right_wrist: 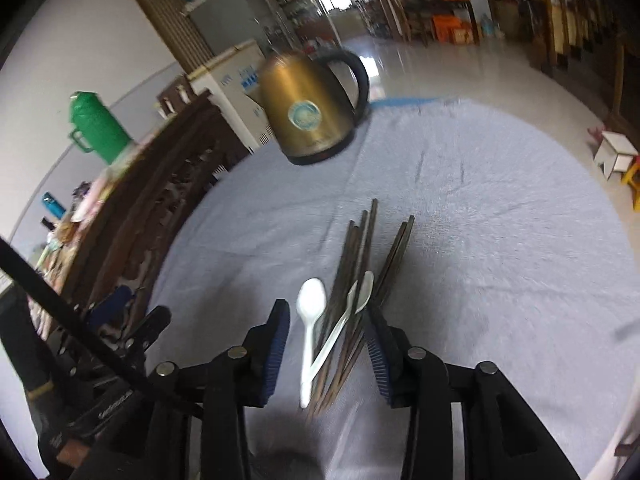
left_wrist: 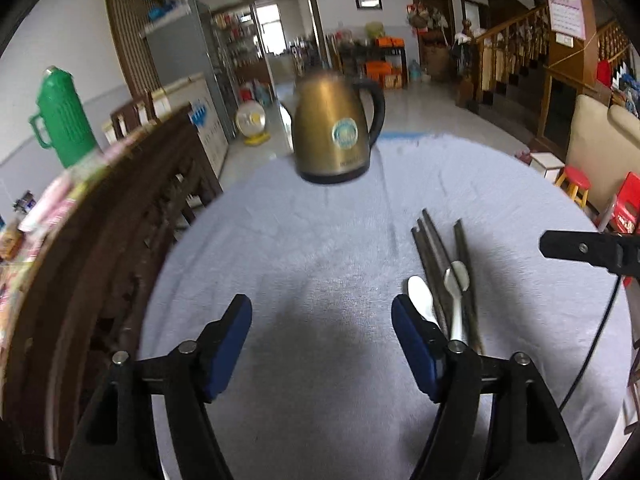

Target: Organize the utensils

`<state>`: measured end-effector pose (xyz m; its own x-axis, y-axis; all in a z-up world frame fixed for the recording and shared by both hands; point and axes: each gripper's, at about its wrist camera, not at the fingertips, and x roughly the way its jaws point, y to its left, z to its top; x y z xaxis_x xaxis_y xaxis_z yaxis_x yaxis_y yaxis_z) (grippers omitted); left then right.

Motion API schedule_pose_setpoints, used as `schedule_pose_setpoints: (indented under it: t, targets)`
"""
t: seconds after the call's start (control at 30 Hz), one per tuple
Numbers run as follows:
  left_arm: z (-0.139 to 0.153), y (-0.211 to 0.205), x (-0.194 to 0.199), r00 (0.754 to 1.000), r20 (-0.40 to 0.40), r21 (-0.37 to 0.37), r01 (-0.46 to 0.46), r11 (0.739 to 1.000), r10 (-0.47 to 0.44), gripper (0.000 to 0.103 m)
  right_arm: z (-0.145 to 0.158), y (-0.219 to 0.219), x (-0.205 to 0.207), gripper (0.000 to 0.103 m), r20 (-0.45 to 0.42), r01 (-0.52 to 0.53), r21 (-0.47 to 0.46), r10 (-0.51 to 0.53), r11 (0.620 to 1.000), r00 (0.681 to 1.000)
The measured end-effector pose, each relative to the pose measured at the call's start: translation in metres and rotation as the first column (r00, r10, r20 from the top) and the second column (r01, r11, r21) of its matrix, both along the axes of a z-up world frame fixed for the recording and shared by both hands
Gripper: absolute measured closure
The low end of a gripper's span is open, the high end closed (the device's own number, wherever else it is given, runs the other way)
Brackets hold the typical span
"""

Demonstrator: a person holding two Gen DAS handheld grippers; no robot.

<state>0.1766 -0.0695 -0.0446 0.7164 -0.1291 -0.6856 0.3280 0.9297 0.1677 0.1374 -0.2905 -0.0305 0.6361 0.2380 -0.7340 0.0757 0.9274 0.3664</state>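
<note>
From the left wrist, the left gripper (left_wrist: 322, 316) stands wide apart over bare grey cloth (left_wrist: 320, 240), holding nothing; the chopsticks (left_wrist: 434, 248) and two white spoons (left_wrist: 420, 300) lie just to its right, a brass kettle (left_wrist: 334, 128) beyond.

From the right wrist, the right gripper (right_wrist: 327, 330) hangs parted above that bundle, its pads clear of the chopsticks (right_wrist: 362, 248) and spoons (right_wrist: 311, 300).

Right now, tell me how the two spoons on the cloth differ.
The white spoon lies on the gray cloth beside the chopsticks; the metal spoon lies on top of them. The white spoon looks like matte plastic; the metal spoon is shiny. The white spoon's bowl looks broader, the metal spoon's narrower. Both lie with bowls toward the kettle.
</note>
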Motion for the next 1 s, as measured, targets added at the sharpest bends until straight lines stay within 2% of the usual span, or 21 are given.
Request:
schedule_pose_setpoints:
  t: [0.2,0.4,0.5,0.6,0.7,1.0]
  targets:
    - [0.033,0.009,-0.048,0.996,0.086,-0.002,-0.009,1.000,0.009,0.023,0.039,0.014,-0.068,0.056,0.106,0.007,-0.009,-0.006,1.000,0.994]
    - [0.052,0.011,-0.075,0.989,0.147,-0.008,-0.004,1.000,0.005,0.023,0.060,0.028,-0.102,0.056,0.149,-0.005,-0.012,0.007,1.000,0.989]
    - [0.054,0.011,-0.082,0.989,0.145,-0.014,-0.010,1.000,0.012,0.023,0.067,0.033,-0.120,0.056,0.159,0.003,-0.013,-0.001,1.000,0.987]
    - [0.052,0.016,-0.098,0.989,0.143,-0.034,-0.028,0.999,0.033,0.023,0.067,0.042,-0.144,0.056,0.164,0.009,-0.036,-0.003,0.999,0.987]
    - [0.045,0.022,-0.115,0.992,0.110,-0.045,-0.049,0.998,0.054,0.023,0.057,0.058,-0.173,0.056,0.160,0.016,-0.112,0.002,0.994,0.987]
    - [0.017,0.038,-0.174,0.996,0.009,-0.046,-0.086,0.995,0.087,0.023,0.016,0.087,-0.237,0.056,0.121,-0.010,-0.152,0.028,0.988,0.992]
